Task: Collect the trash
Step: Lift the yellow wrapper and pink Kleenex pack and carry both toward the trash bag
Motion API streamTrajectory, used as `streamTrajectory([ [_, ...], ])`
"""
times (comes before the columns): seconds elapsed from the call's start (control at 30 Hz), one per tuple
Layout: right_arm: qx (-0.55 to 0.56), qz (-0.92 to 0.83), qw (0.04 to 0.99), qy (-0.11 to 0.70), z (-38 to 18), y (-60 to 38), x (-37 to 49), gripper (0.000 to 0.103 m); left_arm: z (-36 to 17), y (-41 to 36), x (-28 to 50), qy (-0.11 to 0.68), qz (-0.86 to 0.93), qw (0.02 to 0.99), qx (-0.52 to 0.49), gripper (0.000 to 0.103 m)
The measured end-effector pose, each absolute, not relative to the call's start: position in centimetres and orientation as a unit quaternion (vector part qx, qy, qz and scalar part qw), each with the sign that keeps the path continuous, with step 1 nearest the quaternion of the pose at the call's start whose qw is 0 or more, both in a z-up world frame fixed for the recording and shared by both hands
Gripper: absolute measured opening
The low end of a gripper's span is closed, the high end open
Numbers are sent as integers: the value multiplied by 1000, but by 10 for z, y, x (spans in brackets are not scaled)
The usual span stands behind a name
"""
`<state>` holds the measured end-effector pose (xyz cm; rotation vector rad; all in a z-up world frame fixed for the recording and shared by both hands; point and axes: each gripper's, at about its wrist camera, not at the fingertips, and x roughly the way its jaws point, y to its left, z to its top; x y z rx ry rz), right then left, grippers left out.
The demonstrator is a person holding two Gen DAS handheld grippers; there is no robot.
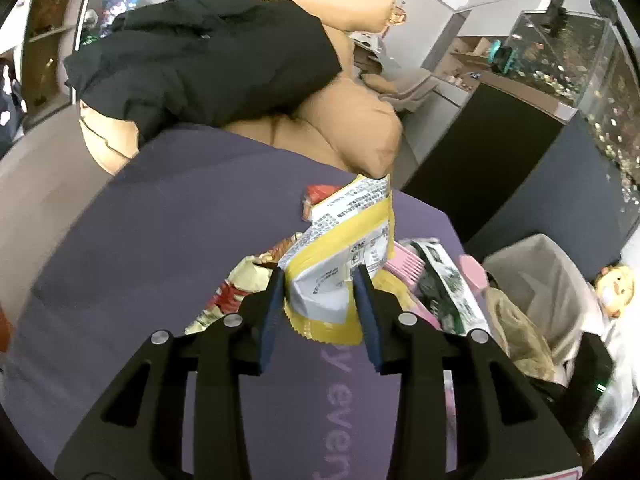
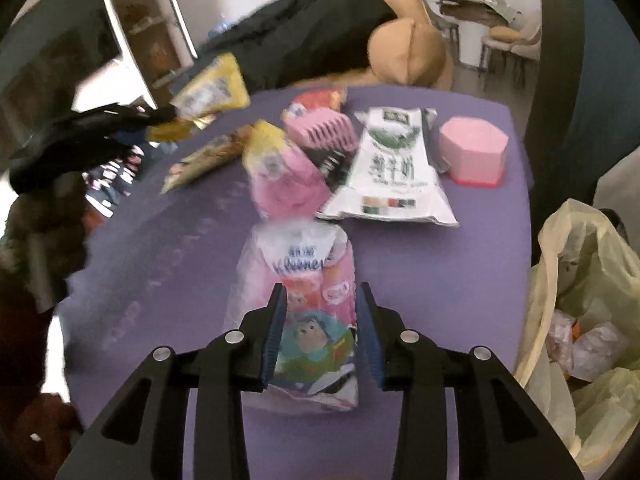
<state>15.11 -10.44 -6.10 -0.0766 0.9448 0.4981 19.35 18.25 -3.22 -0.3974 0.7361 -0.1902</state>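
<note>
A purple mat [image 1: 168, 240] covers the surface in the foreground, with pale lettering printed along it. Behind it sits a large tan plush toy [image 1: 352, 128] with a black garment [image 1: 200, 60] draped over it. To the right, a glass aquarium [image 1: 576, 56] stands on a dark cabinet [image 1: 492, 152], with a dark blue panel beside it. The walls are white. On the left, open wooden shelving [image 2: 148, 28] in a white frame holds small items too blurred to tell. Farther back, a dining table [image 2: 476, 4] and pale chairs [image 2: 516, 44] stand in even daylight.
</note>
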Motion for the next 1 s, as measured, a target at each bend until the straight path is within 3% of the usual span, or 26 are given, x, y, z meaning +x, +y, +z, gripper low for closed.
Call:
streamTrajectory([
  [0.27, 23, 241, 853, 462, -61, -119, 160, 35, -38, 175, 180, 368, -100, 903, -198, 35],
  [0.4, -3, 253, 845, 471, -59, -104, 154, 48, -36, 173, 175, 366, -102, 903, -199, 36],
  [0.67, -94, 247, 846, 463, -59, -74, 145, 49, -39, 167, 170, 367, -104, 904, -191, 37],
  [0.73, -126, 229, 853, 451, -59, -72, 141, 31, -39, 165, 169, 368, -105, 904, -189, 37],
  [0.77, -125, 238, 850, 452, -58, -73, 141, 15, -38, 164, 169, 368, -106, 904, -187, 37],
  [0.8, -113, 245, 848, 456, -57, -75, 140, 11, -36, 163, 169, 368, -106, 905, -186, 37],
  [1.0, -91, 258, 866, 418, -24, -94, 131, 6, -13, 150, 162, 349, -114, 915, -168, 37],
])
